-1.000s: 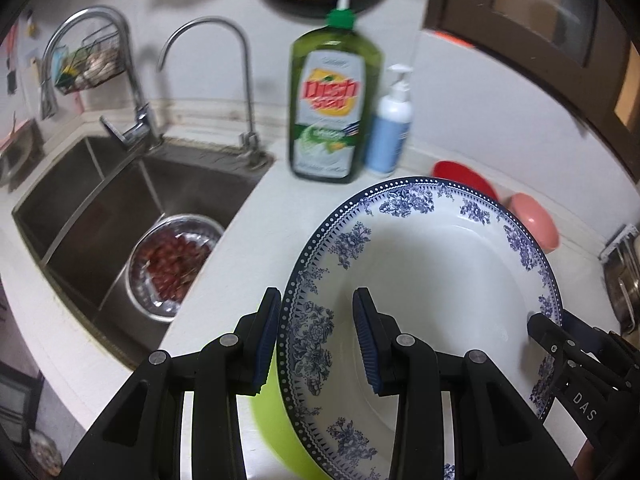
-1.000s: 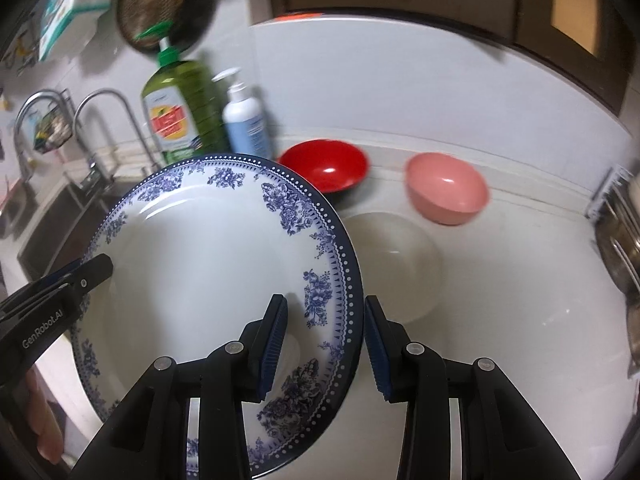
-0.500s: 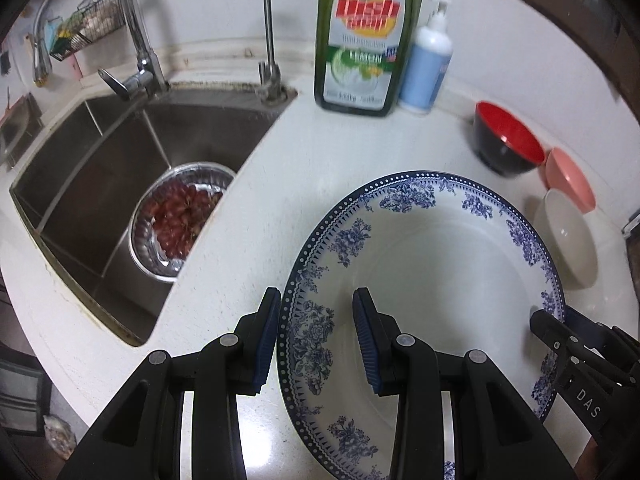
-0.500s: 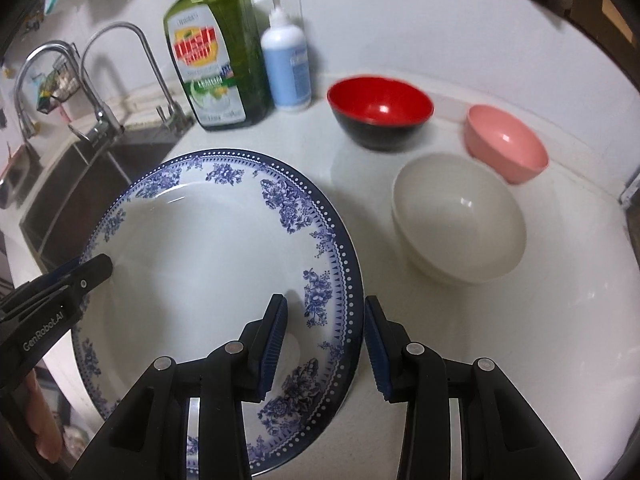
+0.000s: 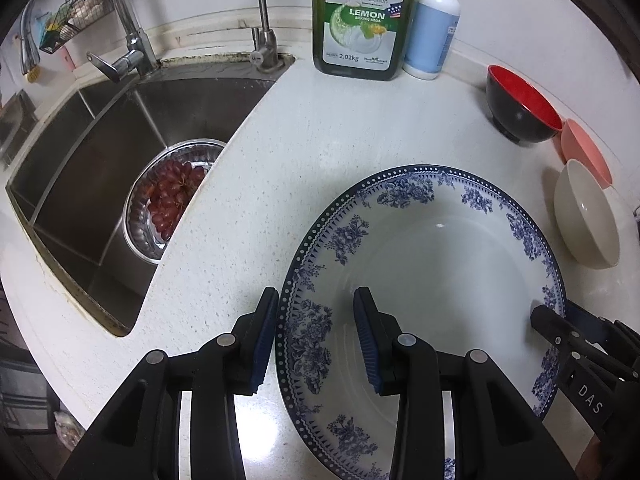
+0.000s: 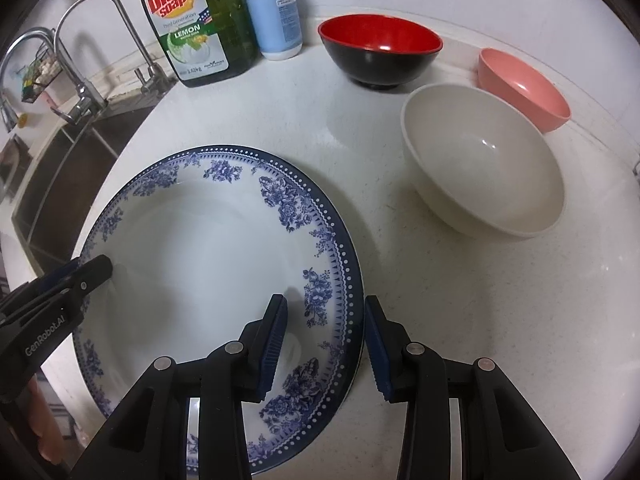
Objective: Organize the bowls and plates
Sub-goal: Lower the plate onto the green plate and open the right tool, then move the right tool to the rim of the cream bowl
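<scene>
I start at nine o'clock in my left wrist view, where the stainless steel sink (image 5: 100, 152) holds a metal colander of red grapes (image 5: 170, 196). At twelve o'clock the green dish soap bottle (image 5: 362, 20) stands just beside a white and blue pump bottle (image 5: 432, 32).

My left gripper (image 5: 316, 334) has its fingers spread well apart, straddling the left rim of the large white plate with blue floral border (image 5: 432, 280); I cannot tell whether either pad touches it. The plate sits low over the white speckled countertop (image 5: 320, 140), filling the lower middle of both views.

In the right wrist view my right gripper (image 6: 326, 344) straddles the plate's right rim (image 6: 200, 248) the same way, fingers wide, the inner pad (image 6: 274, 344) above the plate face, the outer one off its edge.

From one to three o'clock there I see a red-and-black bowl (image 6: 380, 54), a cream bowl (image 6: 484, 160) near the plate, and a pink bowl (image 6: 524, 88) just behind the cream one.
</scene>
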Available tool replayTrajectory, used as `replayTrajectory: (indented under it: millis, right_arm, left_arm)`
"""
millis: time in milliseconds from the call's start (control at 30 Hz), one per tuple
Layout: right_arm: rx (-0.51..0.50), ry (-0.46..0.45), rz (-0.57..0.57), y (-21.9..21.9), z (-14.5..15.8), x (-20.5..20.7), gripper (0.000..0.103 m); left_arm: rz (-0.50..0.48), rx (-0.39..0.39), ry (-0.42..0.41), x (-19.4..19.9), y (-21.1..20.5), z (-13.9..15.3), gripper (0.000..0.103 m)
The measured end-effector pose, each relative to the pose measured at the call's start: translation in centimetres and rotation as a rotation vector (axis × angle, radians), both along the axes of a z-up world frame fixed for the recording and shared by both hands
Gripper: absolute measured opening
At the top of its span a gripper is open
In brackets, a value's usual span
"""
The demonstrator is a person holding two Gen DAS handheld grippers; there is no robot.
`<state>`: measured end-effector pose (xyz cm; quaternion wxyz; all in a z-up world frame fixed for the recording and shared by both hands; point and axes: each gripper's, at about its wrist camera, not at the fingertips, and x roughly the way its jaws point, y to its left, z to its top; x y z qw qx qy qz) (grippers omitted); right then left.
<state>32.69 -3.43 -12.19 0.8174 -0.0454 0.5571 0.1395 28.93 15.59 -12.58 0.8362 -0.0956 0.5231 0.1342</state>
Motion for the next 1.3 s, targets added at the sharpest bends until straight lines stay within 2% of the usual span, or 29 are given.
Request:
replayTrajectory:
  millis: [233,400,467,533,633,933,1167,1300]
  right_arm:
    - [-0.017,-0.016,0.021,0.4,-0.1,0.0,0.041]
    - [0.0,-0.016,0.038,0.4,-0.1,0.0,0.046]
    - [-0.002,-0.021,0.04,0.4,-0.1,0.0,0.05]
    - [-0.001,-0.036,0.04,0.2,0.1,-0.2,0.053]
    - [0.011,-0.071,0.033,-0.5,1.2,-0.9,0.054]
    - [0.045,-0.179,-0.094,-5.7,5.7,-1.4,0.054]
    - [0.049,-0.229,-0.213,-10.8,7.2,0.2,0.054]
    - [0.052,-0.24,-0.257,-12.8,7.4,1.4,0.054]
  left_arm:
    - [-0.005,-0.015,0.018,0.2,0.0,-0.3,0.042]
    - [-0.028,0.005,0.006,0.2,-0.3,0.0,0.052]
    - [-0.031,0.039,-0.011,0.0,-0.6,0.6,0.061]
    - [-0.044,0.067,-0.042,-0.2,-1.2,1.5,0.066]
    - [-0.092,0.09,-0.09,-0.2,-2.5,3.1,0.077]
    - [-0.263,0.068,-0.188,2.1,-8.1,6.7,0.081]
    - [-0.368,0.023,-0.206,6.0,-12.2,7.1,0.081]
    - [-0.41,-0.008,-0.186,8.3,-14.1,6.6,0.08]
